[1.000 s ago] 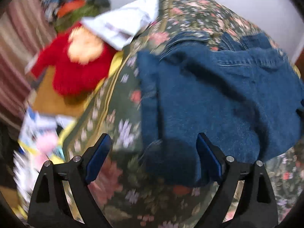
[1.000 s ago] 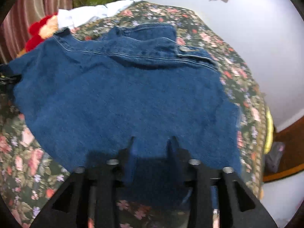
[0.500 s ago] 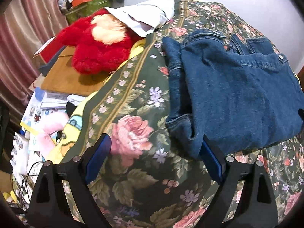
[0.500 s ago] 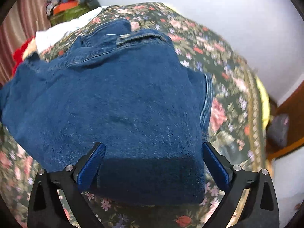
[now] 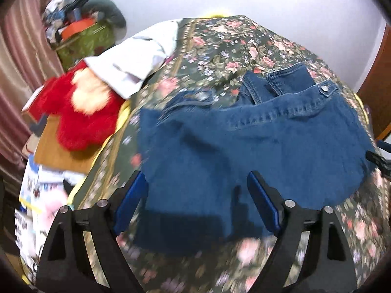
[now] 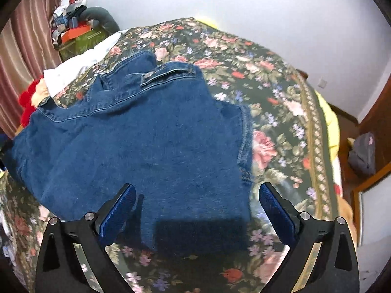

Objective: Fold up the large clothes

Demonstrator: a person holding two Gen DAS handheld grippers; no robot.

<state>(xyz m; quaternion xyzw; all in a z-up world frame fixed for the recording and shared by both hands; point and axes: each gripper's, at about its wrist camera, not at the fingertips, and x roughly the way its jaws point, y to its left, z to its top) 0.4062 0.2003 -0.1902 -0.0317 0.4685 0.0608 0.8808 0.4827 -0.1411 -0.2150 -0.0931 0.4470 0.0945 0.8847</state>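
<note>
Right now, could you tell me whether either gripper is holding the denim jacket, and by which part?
Neither holds it. The left gripper and right gripper are both open above the denim jacket, which lies folded on the bedspread.

Your left gripper (image 5: 196,200) sits at the bottom of the frame, its jaws spread wide and just narrowing, the blue pads clear of the cloth. Between and beyond them the folded denim jacket (image 5: 256,151) fills the centre and right, flat on the floral bedspread (image 5: 220,48), its collar and a metal snap (image 5: 324,88) toward the upper right. At the left you see a red plush toy (image 5: 73,112) with a white garment (image 5: 136,61) lying partly over it. A green box (image 5: 85,41) heaped with clutter stands in the upper left, by the pink curtain (image 5: 14,61).
</note>
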